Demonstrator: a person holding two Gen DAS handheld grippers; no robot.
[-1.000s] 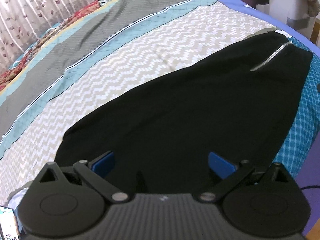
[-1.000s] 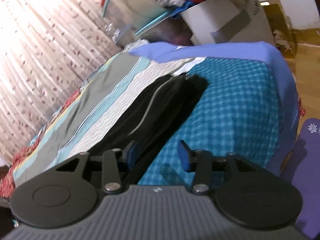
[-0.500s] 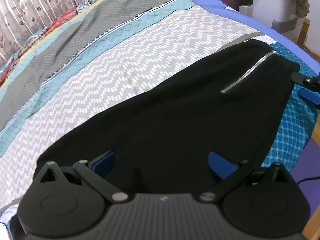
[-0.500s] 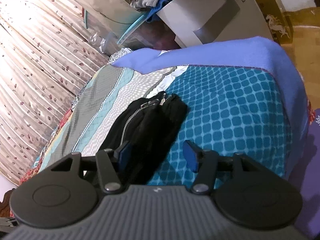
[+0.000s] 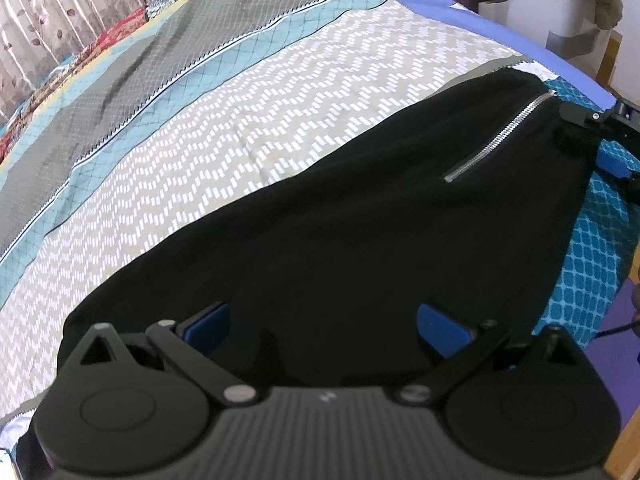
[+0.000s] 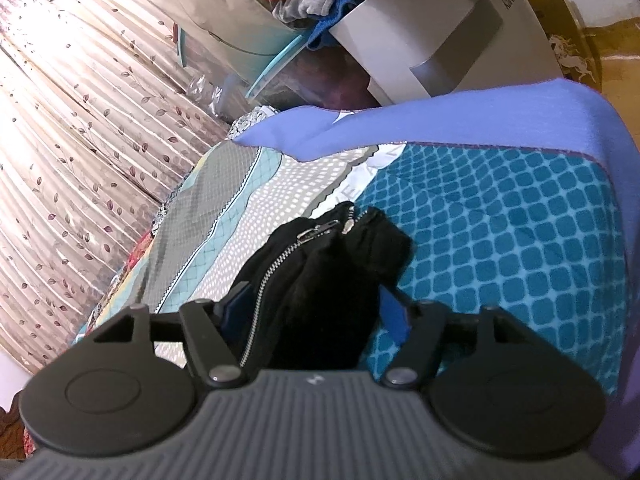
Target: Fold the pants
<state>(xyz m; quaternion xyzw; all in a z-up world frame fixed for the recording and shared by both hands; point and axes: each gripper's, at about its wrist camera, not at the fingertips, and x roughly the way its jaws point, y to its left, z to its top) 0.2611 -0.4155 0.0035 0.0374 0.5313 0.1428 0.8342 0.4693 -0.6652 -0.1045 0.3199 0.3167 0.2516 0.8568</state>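
Black pants [image 5: 360, 232] with a silver zipper [image 5: 500, 140] lie flat on the patterned bedspread [image 5: 200, 140]. My left gripper [image 5: 324, 322] is open just above the near end of the pants, blue pads apart. My right gripper [image 6: 316, 312] is open, with the far zipper end of the pants [image 6: 320, 280] between its fingers. It also shows in the left wrist view [image 5: 608, 136] at the pants' far right corner.
A white box [image 6: 440, 40] piled with clothes stands beyond the bed's blue-edged corner [image 6: 520, 112]. Curtains [image 6: 80, 100] hang along the far side. A purple mat [image 5: 624, 320] lies on the floor to the right of the bed.
My right gripper has moved forward until the zipper end of the pants lies between its open fingers. My left gripper has shifted slightly; the pants' right corner now shows the right gripper.
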